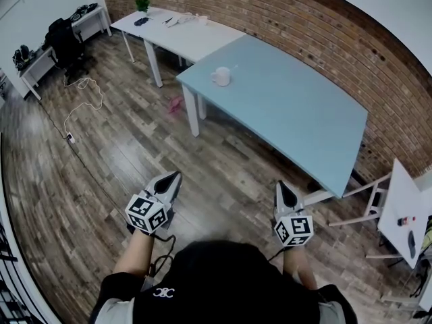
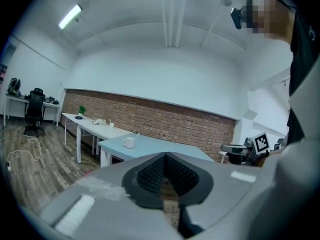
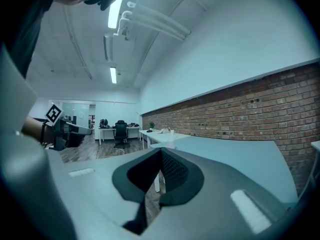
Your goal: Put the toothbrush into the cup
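A white cup (image 1: 221,77) stands near the far left corner of the light blue table (image 1: 290,106). A thin pale stick, seemingly the toothbrush (image 1: 232,67), leans out of it; the left gripper view shows the same cup (image 2: 129,142) and stick (image 2: 135,134). Both grippers hang over the wooden floor, well short of the table. My left gripper (image 1: 177,175) has its jaws together with nothing between them, also in its own view (image 2: 165,155). My right gripper (image 1: 283,186) is likewise shut and empty (image 3: 161,150).
A long white table (image 1: 189,36) with a small plant (image 1: 142,4) and loose items adjoins the blue one along the brick wall. An office chair (image 1: 64,39) and a desk stand far left, and a cable (image 1: 81,103) trails over the floor. A small white table (image 1: 405,208) stands right.
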A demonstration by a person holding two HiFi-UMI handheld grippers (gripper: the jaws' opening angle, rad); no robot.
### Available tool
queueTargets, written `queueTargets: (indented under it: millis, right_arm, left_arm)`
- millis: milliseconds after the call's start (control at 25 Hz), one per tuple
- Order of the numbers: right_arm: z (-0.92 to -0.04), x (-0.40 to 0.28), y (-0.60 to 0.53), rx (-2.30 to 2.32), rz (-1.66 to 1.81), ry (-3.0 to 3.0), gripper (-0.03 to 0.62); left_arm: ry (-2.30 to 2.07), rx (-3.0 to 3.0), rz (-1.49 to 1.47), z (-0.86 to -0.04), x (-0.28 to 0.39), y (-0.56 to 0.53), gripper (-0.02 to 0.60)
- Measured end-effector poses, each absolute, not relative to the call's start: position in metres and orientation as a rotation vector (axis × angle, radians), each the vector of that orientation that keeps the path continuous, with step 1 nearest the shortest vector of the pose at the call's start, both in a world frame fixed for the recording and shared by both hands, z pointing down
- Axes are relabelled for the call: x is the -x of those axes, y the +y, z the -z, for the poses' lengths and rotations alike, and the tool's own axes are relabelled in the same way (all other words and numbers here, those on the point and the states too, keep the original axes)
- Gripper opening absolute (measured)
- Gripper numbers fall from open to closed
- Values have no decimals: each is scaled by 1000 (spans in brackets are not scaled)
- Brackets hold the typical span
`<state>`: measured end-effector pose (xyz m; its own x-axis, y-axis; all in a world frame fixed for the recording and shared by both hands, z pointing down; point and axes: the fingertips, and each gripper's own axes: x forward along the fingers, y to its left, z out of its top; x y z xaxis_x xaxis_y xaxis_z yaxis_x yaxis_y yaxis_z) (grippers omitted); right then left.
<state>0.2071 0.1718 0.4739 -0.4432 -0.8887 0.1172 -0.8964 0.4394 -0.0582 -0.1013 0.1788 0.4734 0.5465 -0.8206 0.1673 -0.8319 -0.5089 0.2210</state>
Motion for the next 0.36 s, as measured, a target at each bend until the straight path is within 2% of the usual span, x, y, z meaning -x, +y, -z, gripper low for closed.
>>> queueTargets:
  millis: [360]
  right_arm:
    - [-479, -204, 166, -1589, -175, -2614, 5]
  left_arm:
    - [-1396, -2596, -66, -460, 86, 178, 6]
